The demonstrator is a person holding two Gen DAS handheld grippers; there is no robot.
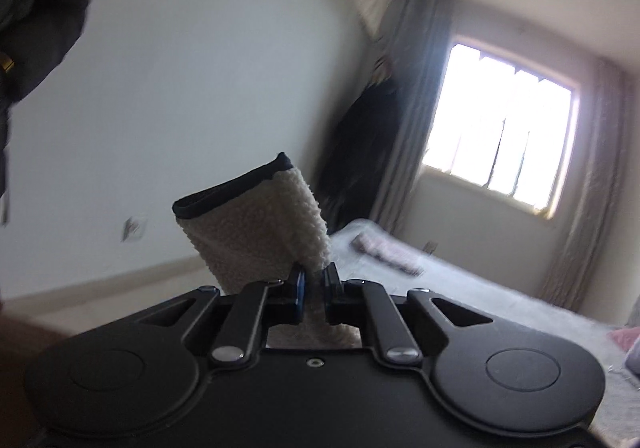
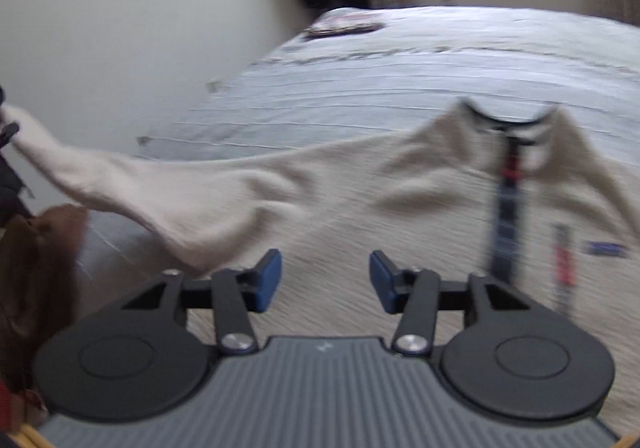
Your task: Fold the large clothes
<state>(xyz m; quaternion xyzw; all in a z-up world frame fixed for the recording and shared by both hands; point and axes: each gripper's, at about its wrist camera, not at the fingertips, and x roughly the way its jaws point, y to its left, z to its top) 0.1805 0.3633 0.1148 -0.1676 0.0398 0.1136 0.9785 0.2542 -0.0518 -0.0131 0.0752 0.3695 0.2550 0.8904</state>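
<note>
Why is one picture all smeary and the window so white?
Right wrist view: the cream jacket and bed streak with motion blur. Left wrist view: the window is blown out by daylight, while the sleeve cuff stays fairly sharp.

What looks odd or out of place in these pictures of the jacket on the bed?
The cream fleece jacket is not flat: one sleeve is lifted off the bed, pinched in the shut left gripper, cuff upward. The right gripper is open over the jacket's body, holding nothing. Nothing looks damaged.

Left hand-held gripper (image 1: 314, 280) pinches fleece cuff (image 1: 256, 224) aloft.
</note>
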